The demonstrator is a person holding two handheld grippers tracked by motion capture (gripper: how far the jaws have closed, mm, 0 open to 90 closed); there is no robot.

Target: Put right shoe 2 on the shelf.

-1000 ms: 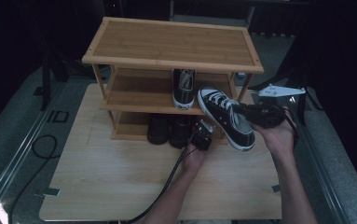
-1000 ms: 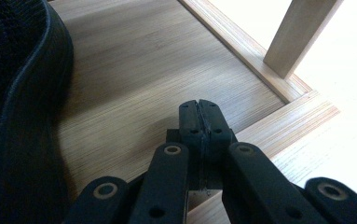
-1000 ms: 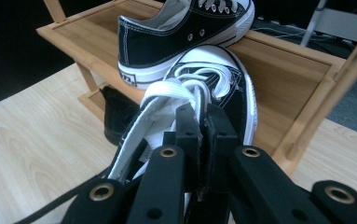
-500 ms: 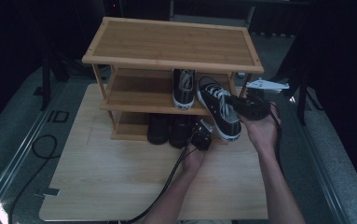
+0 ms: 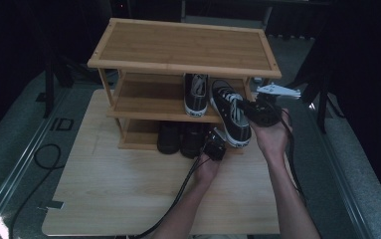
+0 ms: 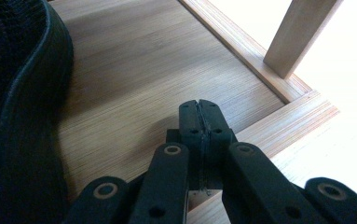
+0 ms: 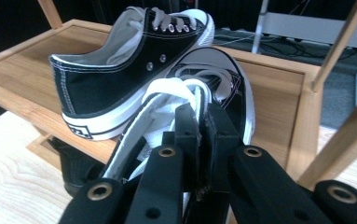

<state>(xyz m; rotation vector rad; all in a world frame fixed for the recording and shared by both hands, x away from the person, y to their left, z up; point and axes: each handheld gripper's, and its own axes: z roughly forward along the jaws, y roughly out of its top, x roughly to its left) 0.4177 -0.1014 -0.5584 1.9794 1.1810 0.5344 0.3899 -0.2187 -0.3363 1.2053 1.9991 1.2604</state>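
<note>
**A Sneaker Goes Onto the Middle Shelf**

A wooden shoe rack [image 5: 183, 47] stands on the light wooden worktop [image 5: 108, 189]. It has three levels: a top board, a middle shelf and a bottom shelf.

The right gripper [image 5: 260, 112] is in the person's right hand, at the right end of the rack. Its jaws are pinched on the heel edge of a black sneaker [image 5: 230, 117] with white laces and a white sole. In the right gripper view the jaws have just been opening a tiny bit, but the cloth edge of the black sneaker [image 7: 204, 93] sits between them and they grip it. The toe of this shoe points in toward the back of the middle shelf. Its front part lies over the shelf and its heel sticks out past the front edge, toward the person. The shoe is tilted, with the heel lower than the toe.

A second sneaker [image 5: 196, 94] of the same kind stands just beside it on the middle shelf, to its left. It sits flat, with its heel at the front edge. In the right gripper view the second sneaker [image 7: 129, 65] is seen from the side.

Two dark shoes [image 5: 180, 139] stand on the bottom shelf, under the sneakers.

The left gripper [image 5: 214, 148] is low, at the front of the bottom shelf, just right of the dark shoes. In the left gripper view its jaws are pressed together with nothing between them, and a dark shoe [image 6: 17, 116] is close on one side.
</note>
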